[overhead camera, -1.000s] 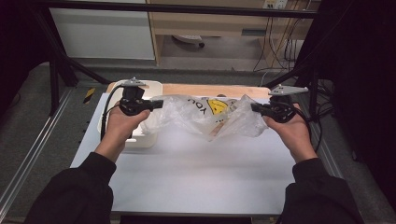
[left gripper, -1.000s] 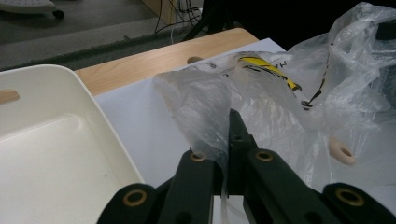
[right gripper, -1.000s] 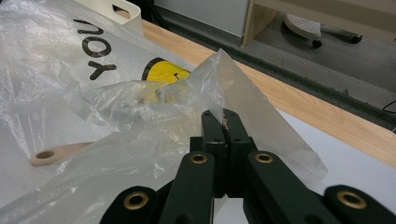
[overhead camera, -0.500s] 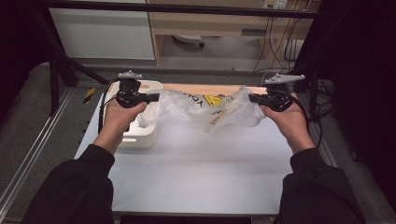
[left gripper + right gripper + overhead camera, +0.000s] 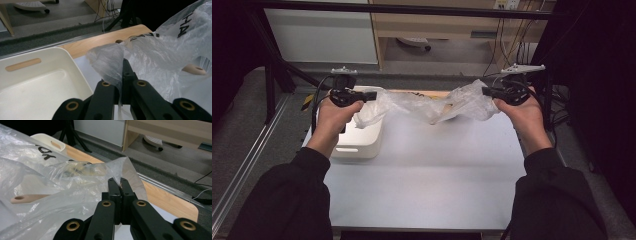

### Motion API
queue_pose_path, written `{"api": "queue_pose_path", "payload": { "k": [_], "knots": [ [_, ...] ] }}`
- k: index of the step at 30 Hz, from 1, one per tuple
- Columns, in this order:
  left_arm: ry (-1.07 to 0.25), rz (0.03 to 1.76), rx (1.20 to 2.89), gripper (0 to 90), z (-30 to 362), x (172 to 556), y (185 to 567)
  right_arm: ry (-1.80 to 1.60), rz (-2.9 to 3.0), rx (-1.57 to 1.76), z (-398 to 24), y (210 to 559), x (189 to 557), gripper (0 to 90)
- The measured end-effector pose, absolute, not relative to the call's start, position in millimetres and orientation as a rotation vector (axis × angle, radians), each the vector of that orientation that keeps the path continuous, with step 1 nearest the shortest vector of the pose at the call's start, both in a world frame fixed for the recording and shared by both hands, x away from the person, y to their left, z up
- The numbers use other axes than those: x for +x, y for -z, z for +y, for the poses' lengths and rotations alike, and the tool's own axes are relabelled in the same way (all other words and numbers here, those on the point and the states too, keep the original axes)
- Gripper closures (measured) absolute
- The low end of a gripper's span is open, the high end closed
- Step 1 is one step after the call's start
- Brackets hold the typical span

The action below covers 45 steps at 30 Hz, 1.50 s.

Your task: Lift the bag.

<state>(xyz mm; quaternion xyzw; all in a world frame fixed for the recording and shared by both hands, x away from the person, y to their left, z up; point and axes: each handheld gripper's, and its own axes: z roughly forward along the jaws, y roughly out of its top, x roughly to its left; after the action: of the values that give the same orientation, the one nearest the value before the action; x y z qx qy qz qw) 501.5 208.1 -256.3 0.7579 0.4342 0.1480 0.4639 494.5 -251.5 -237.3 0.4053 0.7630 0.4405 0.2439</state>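
Both grippers, left gripper [image 5: 371,95] and right gripper [image 5: 486,92], raised, clamping plastic bag [image 5: 427,105]; wooden handle [image 5: 27,198] inside.

White table [image 5: 422,175]: cream tray [image 5: 362,142] at left, wooden board [image 5: 422,93] along far edge.

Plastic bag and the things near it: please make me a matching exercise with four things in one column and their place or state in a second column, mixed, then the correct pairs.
Things:
1. plastic bag
2. white tray
3. wooden board
4. left gripper

Place or state:
A. lies along the far edge of the table
B. stretched between both grippers, above the table
C. stands on the table's left side, under the left hand
D. jaws shut on one end of the bag

Pairs: 1-B, 2-C, 3-A, 4-D
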Motion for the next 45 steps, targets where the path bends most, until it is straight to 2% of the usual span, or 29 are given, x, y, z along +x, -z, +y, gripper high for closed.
{"api": "queue_pose_path", "payload": {
  "k": [19, 30, 38, 45],
  "knots": [
    [-0.394, 1.060, 1.842, 90.0, 205, 505, 238, -1.222, 2.037, 1.129, -263, 221, 498, 90.0],
    [-0.425, 1.076, 1.880, 90.0, 198, 521, 227, -1.175, 2.013, 1.133, -261, 204, 517, 90.0],
    [-0.459, 1.049, 1.805, 90.0, 191, 528, 218, -1.182, 1.936, 1.158, -270, 192, 525, 90.0],
    [-0.457, 1.071, 1.812, 90.0, 193, 529, 227, -1.188, 1.949, 1.155, -269, 200, 524, 90.0]
  ]
}}
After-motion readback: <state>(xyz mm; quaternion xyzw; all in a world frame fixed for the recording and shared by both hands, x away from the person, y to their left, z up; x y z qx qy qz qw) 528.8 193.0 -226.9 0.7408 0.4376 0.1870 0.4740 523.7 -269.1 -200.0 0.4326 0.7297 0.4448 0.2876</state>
